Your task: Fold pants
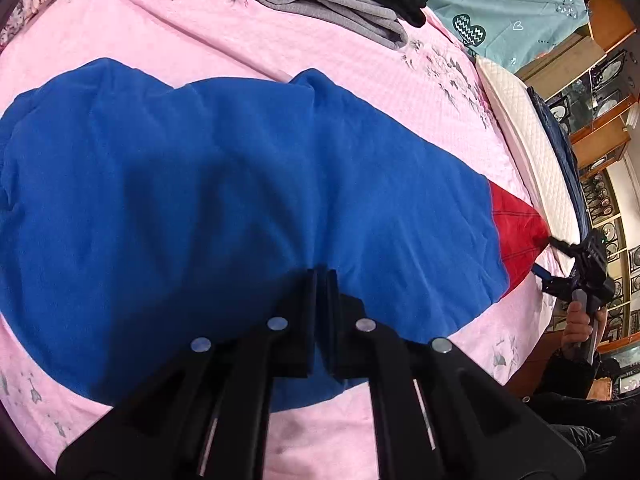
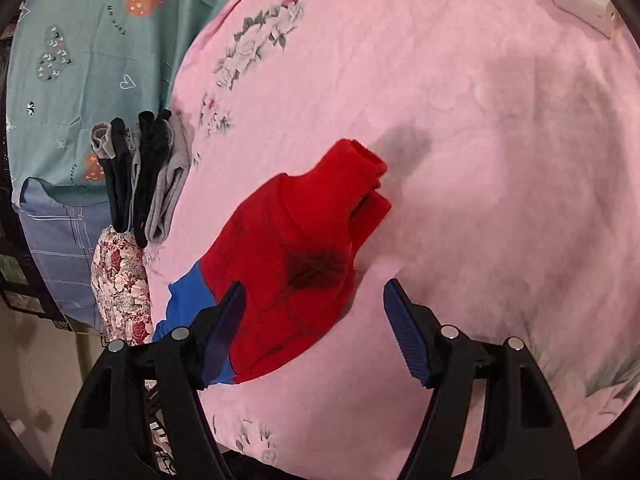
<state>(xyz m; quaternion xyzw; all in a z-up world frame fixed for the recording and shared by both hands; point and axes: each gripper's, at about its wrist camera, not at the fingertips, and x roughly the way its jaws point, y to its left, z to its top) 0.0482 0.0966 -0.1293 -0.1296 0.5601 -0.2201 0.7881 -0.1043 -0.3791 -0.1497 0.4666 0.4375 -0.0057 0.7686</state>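
A home bedroom: a bed (image 1: 400,128) spread with a pink floral sheet fills both views, a teal patterned quilt (image 1: 512,12) lies at upper right, folded clothes (image 1: 340,0) are stacked on it, and wooden display cabinets (image 1: 600,128) line the right edge.

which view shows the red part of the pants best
The right wrist view: the red part lies nearly whole between the open fingers of the right gripper, cuffs and dark print visible. The left wrist view shows only a small red wedge beyond the blue fabric, which the left gripper pinches.
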